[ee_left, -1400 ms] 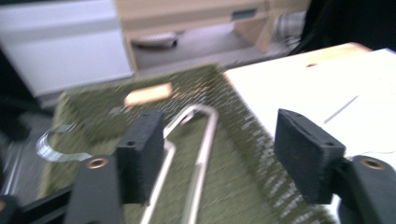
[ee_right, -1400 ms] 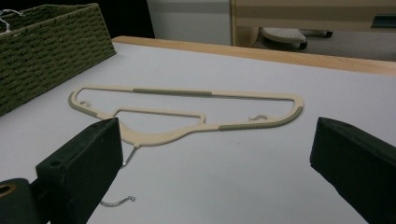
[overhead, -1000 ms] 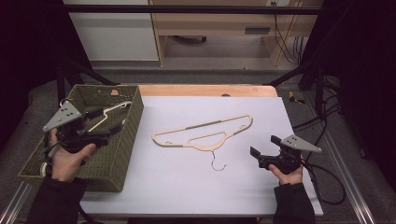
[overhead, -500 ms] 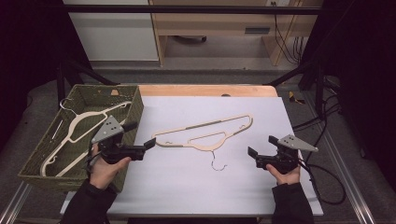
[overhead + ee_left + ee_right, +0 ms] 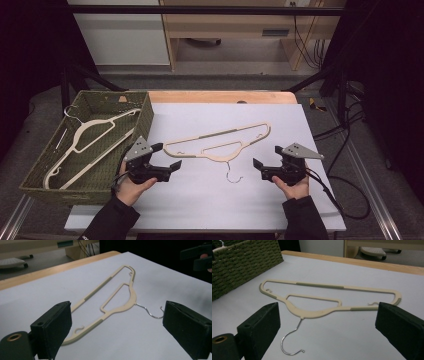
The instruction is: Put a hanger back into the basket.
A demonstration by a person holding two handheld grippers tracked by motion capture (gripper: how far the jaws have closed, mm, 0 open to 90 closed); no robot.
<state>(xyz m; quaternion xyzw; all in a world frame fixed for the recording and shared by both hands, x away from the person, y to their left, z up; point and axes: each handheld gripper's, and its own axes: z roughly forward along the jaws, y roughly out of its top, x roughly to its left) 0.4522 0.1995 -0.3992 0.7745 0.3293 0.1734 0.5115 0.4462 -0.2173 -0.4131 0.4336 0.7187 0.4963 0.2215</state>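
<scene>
Flat on the white table sheet (image 5: 200, 205) lies the cream plastic hanger with a thin wire hook (image 5: 220, 143), its hook pointing toward the person. Just left of the hanger's left tip, the left gripper (image 5: 172, 165) has just been widening its jaws, which stand released with nothing between them. Right of the hook, a little apart, the right gripper (image 5: 258, 164) is likewise spread and empty. Further left of the hanger sits a green woven basket (image 5: 145, 117) holding a second cream hanger (image 5: 85, 140). Nothing blocks either approach.
</scene>
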